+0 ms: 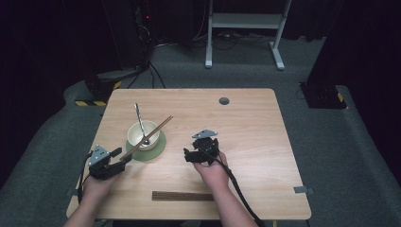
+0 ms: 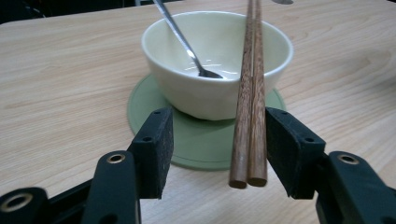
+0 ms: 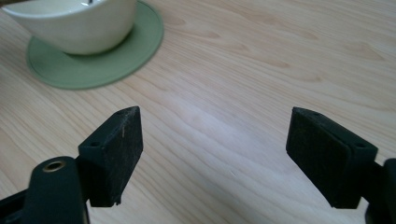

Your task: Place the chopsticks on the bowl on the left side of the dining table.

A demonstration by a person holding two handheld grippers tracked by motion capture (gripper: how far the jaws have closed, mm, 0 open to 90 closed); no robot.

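A cream bowl (image 1: 142, 134) stands on a round green coaster (image 1: 158, 147) left of the table's middle, with a metal spoon (image 1: 138, 118) leaning in it. A pair of brown chopsticks (image 1: 150, 135) lies slanted across the bowl's rim. Their near ends (image 2: 248, 154) sit between the jaws of my left gripper (image 2: 219, 140), close to the right pad; the left pad stands well apart, so the gripper is open. My left gripper (image 1: 120, 159) is just left of the coaster. My right gripper (image 1: 198, 147) hovers open over bare wood right of the coaster, with nothing between its jaws (image 3: 215, 149).
A second dark brown pair of chopsticks (image 1: 182, 196) lies flat near the table's front edge, between my forearms. A grey round cap (image 1: 223, 100) sits at the far side. The bowl (image 3: 74, 23) and coaster (image 3: 116, 51) lie up and left of my right gripper.
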